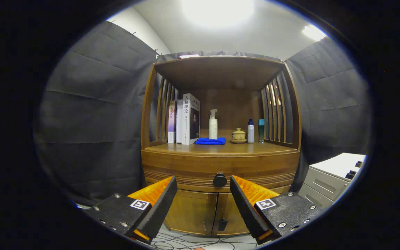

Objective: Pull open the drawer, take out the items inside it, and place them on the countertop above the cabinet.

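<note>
A wooden cabinet (221,163) stands against the dark cloth wall, seen head-on from the gripper (203,194), whose two fingers are spread wide with nothing between them.

Going left to right along the countertop (276,148) under the cabinet's open shelf hood: a few books (185,119) stand upright at about ten o'clock from the drawer knob; a folded blue cloth (210,141) lies just beside them, with a white pump bottle (213,125) standing behind it at twelve o'clock; then a small lidded cup on a saucer (238,135), a white bottle (251,131) and a teal bottle (261,131) near one o'clock. Off at three o'clock, well apart, sits a grey filing cabinet (328,177).

The drawer (186,166) runs across the cabinet just below the countertop and looks fully closed, so its contents cannot be seen. Its round dark knob (219,179) sits at the centre of the drawer front, just beyond the fingertips and lined up with the gap between them. Below are two cupboard doors (194,211).

The step in hand appears to be reaching for the knob. To do it well, move straight forward with the fingers level until they flank the knob, close firmly on its sides, then pull back in a straight line so the drawer slides without twisting.
</note>
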Motion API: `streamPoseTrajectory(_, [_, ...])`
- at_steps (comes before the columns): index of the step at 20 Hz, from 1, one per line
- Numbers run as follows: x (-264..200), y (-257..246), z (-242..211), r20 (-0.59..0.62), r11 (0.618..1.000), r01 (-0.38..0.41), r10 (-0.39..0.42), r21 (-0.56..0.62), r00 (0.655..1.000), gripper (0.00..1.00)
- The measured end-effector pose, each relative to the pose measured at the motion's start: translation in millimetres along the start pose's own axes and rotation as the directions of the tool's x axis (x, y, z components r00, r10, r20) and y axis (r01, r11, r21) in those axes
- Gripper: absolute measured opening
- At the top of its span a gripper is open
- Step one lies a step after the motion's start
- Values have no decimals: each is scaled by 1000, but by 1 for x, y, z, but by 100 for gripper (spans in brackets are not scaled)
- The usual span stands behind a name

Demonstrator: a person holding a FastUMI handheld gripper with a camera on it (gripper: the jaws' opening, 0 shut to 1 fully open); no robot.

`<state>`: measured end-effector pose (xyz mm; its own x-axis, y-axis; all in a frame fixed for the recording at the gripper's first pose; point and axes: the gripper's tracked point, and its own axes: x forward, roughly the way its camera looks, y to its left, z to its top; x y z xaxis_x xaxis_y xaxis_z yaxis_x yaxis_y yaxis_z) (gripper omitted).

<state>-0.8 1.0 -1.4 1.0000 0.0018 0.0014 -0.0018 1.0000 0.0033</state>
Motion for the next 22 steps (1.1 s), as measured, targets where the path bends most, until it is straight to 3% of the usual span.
streamPoseTrajectory(22, [-2,-9,3,17,1000,28,-28,10,999,95])
